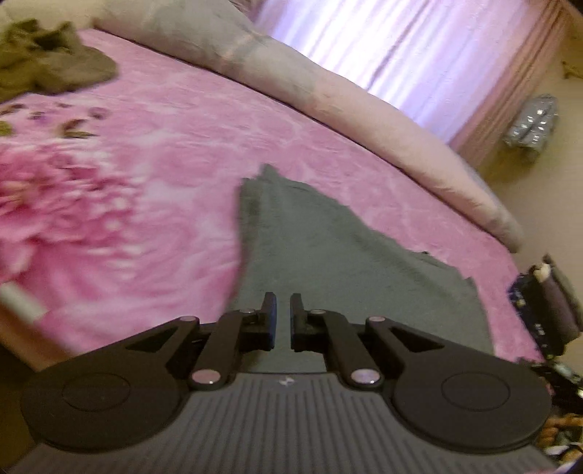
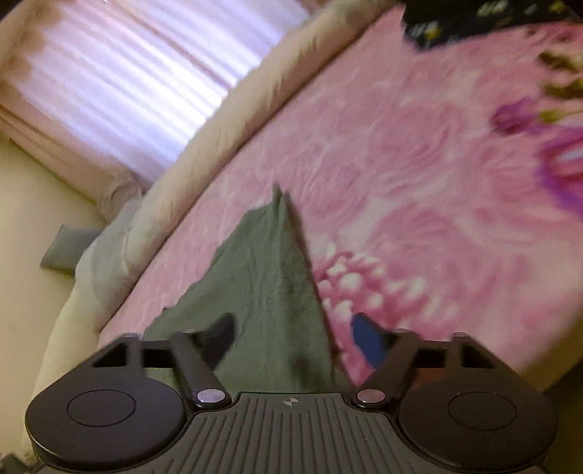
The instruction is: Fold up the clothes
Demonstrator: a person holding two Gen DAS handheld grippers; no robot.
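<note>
Ribbed grey housing and black linkage arms of the left gripper (image 1: pixel 283 319) fill the bottom of the left wrist view; its jaws stand nearly together with a thin gap, and no cloth is seen pinched between them. Item: grey-green soft fabric garment (image 1: pixel 309 255), lying on the bed ahead of and beneath the fingers, tapering to a point away from the camera. Item: pink floral plush bedspread (image 1: pixel 175 146), covering the bed under the garment. Item: olive-brown crumpled garment (image 1: pixel 51 58), far left corner of the bed, well apart from the grey-green one. Item: pale cream rolled quilt (image 1: pixel 328 105), along the far edge of the bedspread. Item: pink-white curtains (image 1: pixel 400 47), behind the quilt.

Right gripper (image 2: pixel 298 339), right wrist view: jaws apart, blurred. The grey-green garment (image 2: pixel 262 277) passes between and below the open fingers, but neither pad presses on it. Item: dark fabric with small yellow-white flowers (image 2: pixel 473 18), top edge of the bed, well apart from the garment.
</note>
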